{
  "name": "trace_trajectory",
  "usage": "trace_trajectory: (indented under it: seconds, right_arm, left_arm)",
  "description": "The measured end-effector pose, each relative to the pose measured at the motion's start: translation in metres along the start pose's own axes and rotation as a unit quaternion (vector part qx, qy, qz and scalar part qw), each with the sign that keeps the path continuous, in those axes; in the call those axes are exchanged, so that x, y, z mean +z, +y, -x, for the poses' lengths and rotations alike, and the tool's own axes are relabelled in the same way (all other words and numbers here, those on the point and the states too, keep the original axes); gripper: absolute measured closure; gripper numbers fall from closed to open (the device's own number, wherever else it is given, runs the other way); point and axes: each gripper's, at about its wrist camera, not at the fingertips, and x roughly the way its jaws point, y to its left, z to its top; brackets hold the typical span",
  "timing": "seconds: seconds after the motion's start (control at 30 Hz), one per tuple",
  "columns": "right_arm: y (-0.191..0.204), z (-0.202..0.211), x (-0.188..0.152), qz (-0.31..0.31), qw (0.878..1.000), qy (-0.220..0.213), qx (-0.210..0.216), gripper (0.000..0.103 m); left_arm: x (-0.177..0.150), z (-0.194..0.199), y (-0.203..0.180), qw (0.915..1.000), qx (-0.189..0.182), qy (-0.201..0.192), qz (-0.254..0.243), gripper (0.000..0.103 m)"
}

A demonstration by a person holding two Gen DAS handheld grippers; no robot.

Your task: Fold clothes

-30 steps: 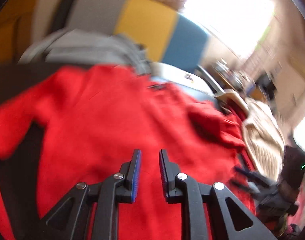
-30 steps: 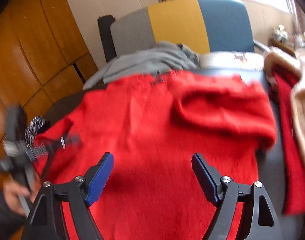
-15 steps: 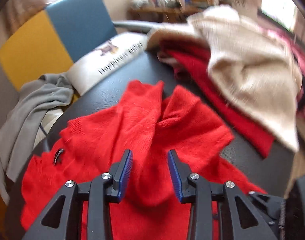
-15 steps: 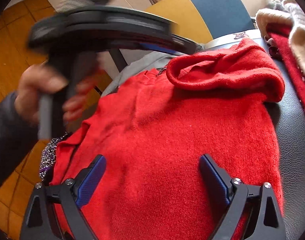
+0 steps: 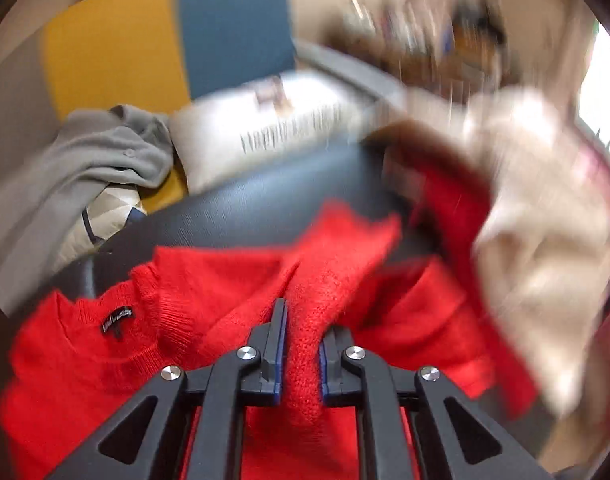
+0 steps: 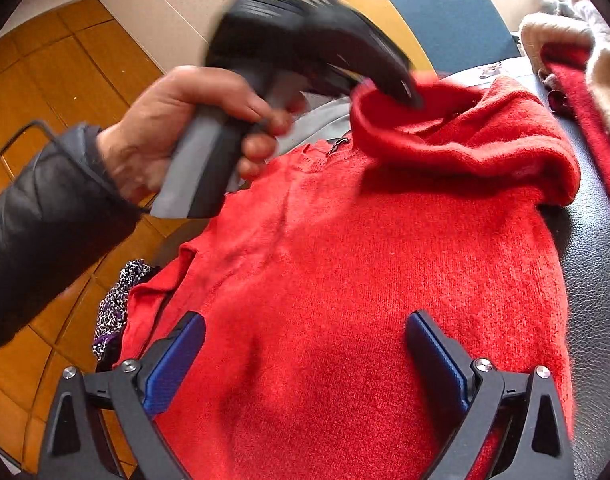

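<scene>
A red knit sweater [image 6: 345, 260] lies flat on a black leather surface [image 6: 593, 280], neck label [image 5: 117, 316] at the far end. Its right sleeve [image 6: 485, 148] is folded over the shoulder. A hand [image 6: 165, 132] holds my left gripper [image 5: 305, 320]; its jaws are closing, and a ridge of the red sleeve [image 5: 305, 360] is pinched between the blue pads. In the right wrist view that gripper's tip [image 6: 401, 88] sits at the sleeve's upper edge. My right gripper [image 6: 305, 320] hovers over the sweater's body; its jaws are opening wide with nothing pressed between them.
A grey garment [image 5: 85, 160] and a white printed cushion [image 5: 265, 128] lie behind the sweater, against a yellow-and-blue chair back [image 5: 165, 40]. A cream sweater [image 5: 545, 240] and another red garment [image 6: 577, 80] are piled at the right. Patterned cloth [image 6: 117, 300] hangs at the left edge.
The left gripper swung from the sweater's left side over to the folded right sleeve and closed on it. The right gripper's jaws spread wider.
</scene>
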Motion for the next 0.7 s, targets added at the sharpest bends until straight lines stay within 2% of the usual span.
trace_trajectory:
  seconds: [0.03, 0.07, 0.17, 0.2, 0.33, 0.47, 0.5, 0.6, 0.7]
  right_arm:
    - [0.0, -0.001, 0.0, 0.001, 1.0, 0.001, -0.001, 0.001]
    - [0.0, -0.002, -0.001, 0.001, 1.0, 0.001, -0.002, 0.001]
    - [0.002, -0.004, 0.0, 0.003, 1.0, 0.003, -0.004, 0.001]
    - [0.002, -0.005, 0.0, 0.004, 1.0, 0.004, -0.005, 0.001]
    - [0.003, -0.008, 0.001, 0.006, 1.0, 0.007, -0.01, 0.001]
    - [0.004, -0.011, 0.003, 0.008, 1.0, 0.009, -0.015, 0.001]
    - [0.004, -0.012, 0.003, 0.009, 1.0, 0.01, -0.016, 0.001]
    - [0.005, -0.014, 0.004, 0.011, 1.0, 0.012, -0.018, 0.0]
    - [0.004, -0.014, 0.006, 0.012, 1.0, 0.013, -0.02, 0.0]
  left_arm:
    - [-0.004, 0.02, 0.014, 0.9979, -0.03, -0.033, 0.048, 0.092]
    - [-0.014, 0.04, 0.031, 0.9919, -0.054, -0.065, 0.094, 0.092]
    - [-0.052, 0.076, 0.07, 0.9745, -0.077, -0.118, 0.175, 0.092]
    - [-0.072, 0.082, 0.083, 0.9698, -0.079, -0.118, 0.198, 0.092]
    - [-0.139, 0.084, 0.12, 0.9578, -0.068, -0.075, 0.269, 0.085]
    - [-0.205, 0.095, 0.152, 0.9362, -0.054, -0.061, 0.342, 0.08]
    - [-0.215, 0.1, 0.157, 0.9335, -0.044, -0.062, 0.35, 0.079]
    - [-0.228, 0.118, 0.161, 0.9384, -0.007, -0.067, 0.339, 0.078]
    - [-0.226, 0.133, 0.152, 0.9534, 0.028, -0.055, 0.295, 0.076]
